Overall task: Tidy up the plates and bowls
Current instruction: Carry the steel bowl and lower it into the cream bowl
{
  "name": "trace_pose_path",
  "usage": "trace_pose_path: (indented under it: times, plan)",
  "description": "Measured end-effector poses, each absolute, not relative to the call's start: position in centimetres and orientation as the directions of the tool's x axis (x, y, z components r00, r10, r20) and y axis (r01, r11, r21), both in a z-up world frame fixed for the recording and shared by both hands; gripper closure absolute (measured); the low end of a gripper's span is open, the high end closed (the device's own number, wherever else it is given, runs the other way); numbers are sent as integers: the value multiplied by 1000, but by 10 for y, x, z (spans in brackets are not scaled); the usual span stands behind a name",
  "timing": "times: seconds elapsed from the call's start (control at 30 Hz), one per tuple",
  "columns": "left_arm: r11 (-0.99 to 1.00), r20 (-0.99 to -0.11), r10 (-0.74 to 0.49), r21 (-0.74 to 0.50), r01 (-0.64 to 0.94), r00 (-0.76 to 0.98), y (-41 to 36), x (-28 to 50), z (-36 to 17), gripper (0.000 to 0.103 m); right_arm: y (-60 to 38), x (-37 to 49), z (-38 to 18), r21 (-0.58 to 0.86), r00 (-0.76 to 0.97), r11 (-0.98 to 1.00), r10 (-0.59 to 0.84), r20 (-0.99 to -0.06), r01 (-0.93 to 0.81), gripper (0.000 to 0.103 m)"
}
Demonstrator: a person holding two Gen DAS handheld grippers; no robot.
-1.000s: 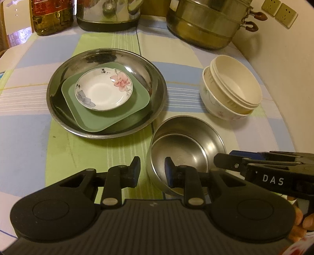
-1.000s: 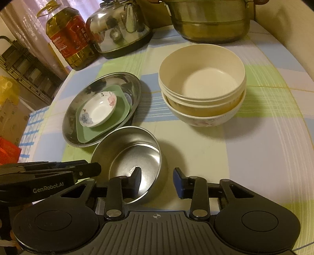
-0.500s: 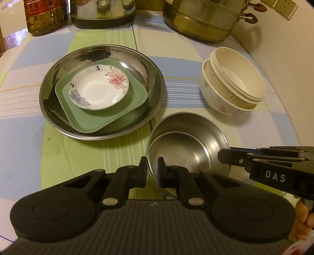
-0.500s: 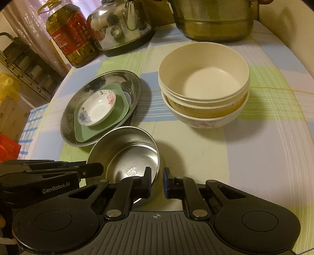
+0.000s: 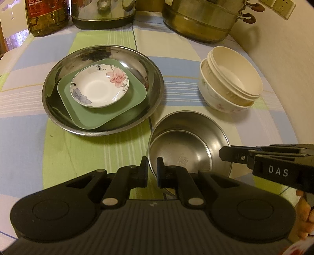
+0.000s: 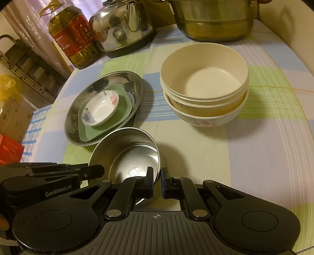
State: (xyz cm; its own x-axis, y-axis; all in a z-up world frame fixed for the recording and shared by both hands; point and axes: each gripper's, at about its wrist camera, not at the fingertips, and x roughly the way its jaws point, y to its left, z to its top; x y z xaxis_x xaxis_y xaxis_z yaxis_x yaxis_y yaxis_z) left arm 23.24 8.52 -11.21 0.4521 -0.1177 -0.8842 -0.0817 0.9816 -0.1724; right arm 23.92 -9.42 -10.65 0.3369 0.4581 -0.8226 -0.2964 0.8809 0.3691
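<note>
Both grippers were clamped on the steel bowl [image 5: 188,149], one on each side of its near rim. Left gripper [image 5: 152,168]: jaws pinched almost fully together with the bowl's thin wall between the pads, outer finger on the outside, blue-padded finger inside. Right gripper [image 6: 157,177]: same grip on the opposite side of the rim, jaws nearly closed on the wall. In the left wrist view the right gripper came in from the right edge, tips at the rim; part of the person's hand [image 5: 303,215] showed behind it.

Steel bowl sat at the near edge of the surface [image 5: 29,121], which was covered with a checked cloth in blue, green and cream. It looked tilted in the right wrist view; I couldn't tell if the base was on the cloth or lifted.

Just beyond it, to the left: large steel plate [image 5: 153,78], holding a green square plate [image 5: 82,115], with a small floral saucer [image 5: 98,88] on top of that. The steel bowl's far rim was close to the big plate's edge, contact unclear.

To the right, apart from the steel bowl: stack of bowls [image 6: 204,82], cream ones nested in a white floral bowl at the bottom.

Back of the surface: oil bottle [image 6: 72,37], kettle [image 6: 121,25], large brass-coloured pot [image 6: 214,17].
</note>
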Motion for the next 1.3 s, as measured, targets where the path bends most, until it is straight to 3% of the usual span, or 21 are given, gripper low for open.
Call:
trace_pose_path:
  times: [0.8, 1.3]
  plan:
    - [976, -817, -212, -208, 69, 536, 26, 221, -57, 96, -166, 211, -45, 413, 423, 890, 456, -783, -194, 96]
    - [974, -749, -222, -195, 112, 624, -1, 259, -22, 96, -203, 246, -4, 445, 503, 880, 462, -730, -163, 96]
